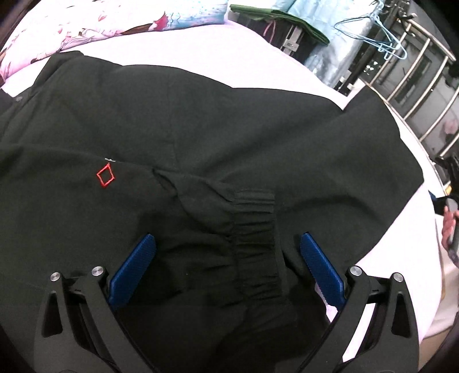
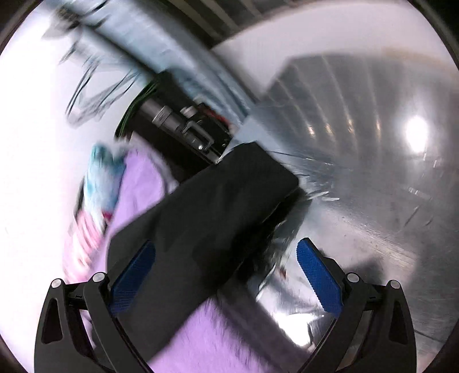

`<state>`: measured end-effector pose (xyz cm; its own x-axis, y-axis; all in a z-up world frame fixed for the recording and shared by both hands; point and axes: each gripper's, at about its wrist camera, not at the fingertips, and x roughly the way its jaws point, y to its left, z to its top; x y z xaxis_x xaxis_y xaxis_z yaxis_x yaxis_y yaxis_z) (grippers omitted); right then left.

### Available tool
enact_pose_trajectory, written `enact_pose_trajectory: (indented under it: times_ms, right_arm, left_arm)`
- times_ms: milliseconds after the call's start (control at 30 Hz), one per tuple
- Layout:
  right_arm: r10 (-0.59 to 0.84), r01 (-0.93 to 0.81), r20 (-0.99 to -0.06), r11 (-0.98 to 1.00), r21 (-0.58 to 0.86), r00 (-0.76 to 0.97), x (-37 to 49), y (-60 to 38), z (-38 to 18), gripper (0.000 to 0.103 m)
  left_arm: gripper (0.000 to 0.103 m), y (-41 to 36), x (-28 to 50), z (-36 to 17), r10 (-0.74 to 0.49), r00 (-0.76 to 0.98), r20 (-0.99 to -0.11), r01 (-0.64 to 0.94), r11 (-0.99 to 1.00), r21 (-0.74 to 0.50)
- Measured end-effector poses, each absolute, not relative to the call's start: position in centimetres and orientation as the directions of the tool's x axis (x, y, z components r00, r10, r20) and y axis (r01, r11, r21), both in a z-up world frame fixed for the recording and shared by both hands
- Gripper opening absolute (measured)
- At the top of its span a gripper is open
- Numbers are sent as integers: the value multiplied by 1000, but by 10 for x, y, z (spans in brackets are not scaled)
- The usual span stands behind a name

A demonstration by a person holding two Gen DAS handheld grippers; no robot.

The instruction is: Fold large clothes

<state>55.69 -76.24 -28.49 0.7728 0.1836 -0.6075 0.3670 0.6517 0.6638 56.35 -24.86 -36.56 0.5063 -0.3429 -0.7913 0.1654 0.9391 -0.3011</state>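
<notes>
A large black jacket (image 1: 218, 134) with a small red diamond logo (image 1: 105, 175) lies spread on a pale lilac bed (image 1: 252, 57). One sleeve is folded across the body, its ribbed cuff (image 1: 255, 229) lying between the blue pads of my left gripper (image 1: 228, 244), which is open just above the cloth. My right gripper (image 2: 226, 255) is open too. A black flap of the jacket (image 2: 206, 206) hangs over the bed's edge between its fingers. The right wrist view is blurred by motion.
A floral quilt (image 1: 86, 25) lies at the bed's far left. Blue wire hangers (image 1: 381, 34), green cloth (image 1: 281, 20) and a steel rack (image 1: 424, 71) stand beyond the bed. A hand (image 1: 450, 226) shows at the right edge. Shiny grey floor (image 2: 373, 172) lies beside the bed.
</notes>
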Motion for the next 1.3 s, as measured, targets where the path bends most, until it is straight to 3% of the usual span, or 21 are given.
enact_pose_trajectory:
  times_ms: [333, 400, 433, 533, 633, 900, 1033, 1300]
  right_arm:
    - [241, 356, -532, 519, 777, 812, 591, -776, -305, 98]
    - [240, 347, -528, 528, 775, 814, 598, -777, -307, 91]
    - [244, 349, -531, 526, 775, 811, 599, -779, -307, 78]
    - [267, 386, -576, 523, 760, 772, 609, -777, -317, 16]
    - [243, 375, -602, 593, 713, 761, 609, -767, -310, 12]
    - [226, 286, -557, 672, 683, 799, 595, -752, -264, 7]
    - [233, 161, -516, 777, 608, 825, 590, -721, -203, 7]
    - [319, -121, -436, 898, 423, 841, 571, -605, -82, 7]
  left_arm:
    - [97, -248, 561, -365, -346, 509, -788, 171, 938, -301]
    - [97, -248, 561, -366, -346, 511, -787, 173, 938, -301]
    - [97, -248, 561, -366, -345, 512, -787, 174, 938, -299]
    - [97, -248, 561, -366, -346, 510, -787, 174, 938, -300]
    - [97, -246, 560, -365, -350, 509, -787, 178, 937, -302]
    - [97, -240, 555, -364, -369, 513, -775, 183, 929, -321]
    - [97, -216, 552, -358, -468, 533, -705, 155, 873, -462]
    - [97, -182, 531, -337, -463, 561, -686, 109, 863, -493]
